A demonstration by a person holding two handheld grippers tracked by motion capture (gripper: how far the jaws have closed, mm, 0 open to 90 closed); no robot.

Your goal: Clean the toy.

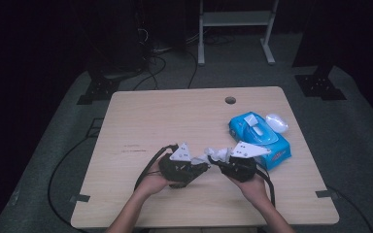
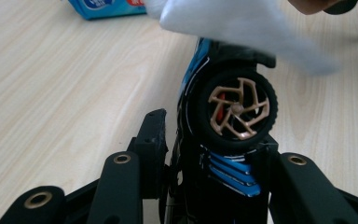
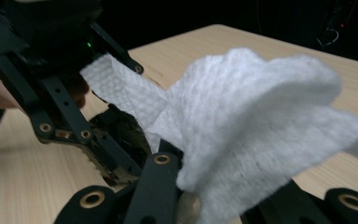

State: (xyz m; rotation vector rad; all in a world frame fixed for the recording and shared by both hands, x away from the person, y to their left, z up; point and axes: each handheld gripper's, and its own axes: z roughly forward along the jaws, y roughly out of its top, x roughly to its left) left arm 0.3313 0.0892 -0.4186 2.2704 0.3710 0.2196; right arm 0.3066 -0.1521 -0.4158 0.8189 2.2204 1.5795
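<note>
A person's two hands meet low over the near middle of a pale wooden worktop. At left, the left claw is clamped on a blue-and-black toy car, its jaws pressed against the car's sides; the left gripper view shows a black tyre with a tan spoked wheel standing just above the jaws. Beside it, the right claw pinches a crumpled white tissue, which drapes across the top of the car and hides much of its body from the right gripper view, where the left claw's black linkage also stands in front. The two claws' tips are close together, with the tissue between them. Farther right, a blue tissue pack lies just behind the right hand, and a small white oval case rests beside the pack near the worktop's right edge. A round cable hole sits at the far edge.
</note>
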